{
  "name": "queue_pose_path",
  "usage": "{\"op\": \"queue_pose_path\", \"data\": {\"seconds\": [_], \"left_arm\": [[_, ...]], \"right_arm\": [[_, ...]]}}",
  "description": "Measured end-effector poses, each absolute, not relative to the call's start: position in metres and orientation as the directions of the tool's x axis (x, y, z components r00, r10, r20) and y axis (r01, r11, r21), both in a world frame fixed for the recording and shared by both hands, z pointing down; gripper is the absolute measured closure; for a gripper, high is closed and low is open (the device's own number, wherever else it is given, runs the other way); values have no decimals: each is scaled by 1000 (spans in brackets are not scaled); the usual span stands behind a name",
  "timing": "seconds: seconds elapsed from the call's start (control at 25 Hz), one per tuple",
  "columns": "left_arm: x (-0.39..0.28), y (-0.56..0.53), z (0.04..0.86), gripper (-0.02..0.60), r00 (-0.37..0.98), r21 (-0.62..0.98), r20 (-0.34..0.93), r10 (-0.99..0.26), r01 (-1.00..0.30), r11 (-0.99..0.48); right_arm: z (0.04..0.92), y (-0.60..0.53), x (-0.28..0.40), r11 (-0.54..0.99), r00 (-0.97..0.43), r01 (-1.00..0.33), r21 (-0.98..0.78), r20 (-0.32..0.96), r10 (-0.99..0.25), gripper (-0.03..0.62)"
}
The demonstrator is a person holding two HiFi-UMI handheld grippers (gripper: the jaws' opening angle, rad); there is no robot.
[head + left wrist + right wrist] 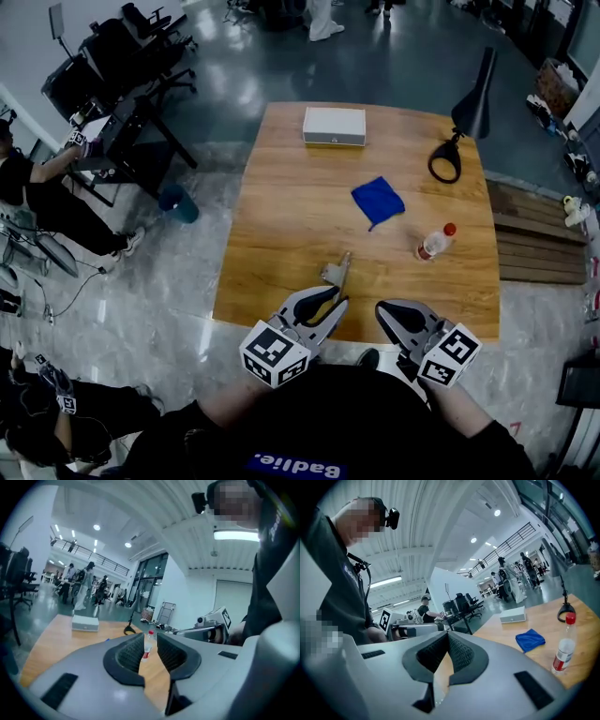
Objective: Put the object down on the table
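A small grey object (336, 272) lies on the wooden table (281, 216) near its front edge. My left gripper (328, 305) hovers just behind it, over the table's edge. Its jaws stand apart with nothing between them; in the left gripper view (150, 644) only the distant bottle shows through the gap. My right gripper (384, 314) is held beside it, to the right, off the front edge. In the right gripper view (447, 637) its pads meet at the tips and hold nothing.
A plastic bottle with a red cap (434, 242) lies right of centre, with a blue cloth (377, 200) beyond it. A white box (334, 125) sits at the far edge and a black desk lamp (459, 131) at the far right. People and office chairs (112, 56) are to the left.
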State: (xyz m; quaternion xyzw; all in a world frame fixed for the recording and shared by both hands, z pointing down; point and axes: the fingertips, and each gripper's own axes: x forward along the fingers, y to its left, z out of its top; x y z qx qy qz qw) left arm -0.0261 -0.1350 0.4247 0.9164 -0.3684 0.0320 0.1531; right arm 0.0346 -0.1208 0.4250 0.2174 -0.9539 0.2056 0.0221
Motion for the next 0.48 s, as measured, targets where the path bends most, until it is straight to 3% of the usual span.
{"op": "queue_pose_path", "data": {"seconds": [0.28,0.48], "left_arm": [[-11,-116,382,569,757,123,94,-647,-654,-747],[-5,-111,394,572,765,130,107,-635,-644,-754]], "right_arm": [[393,-113,23,862,-918,-392,-322,73,-390,589],[397,-111,19,864,-912,-406,-298,81,-401,589]]}}
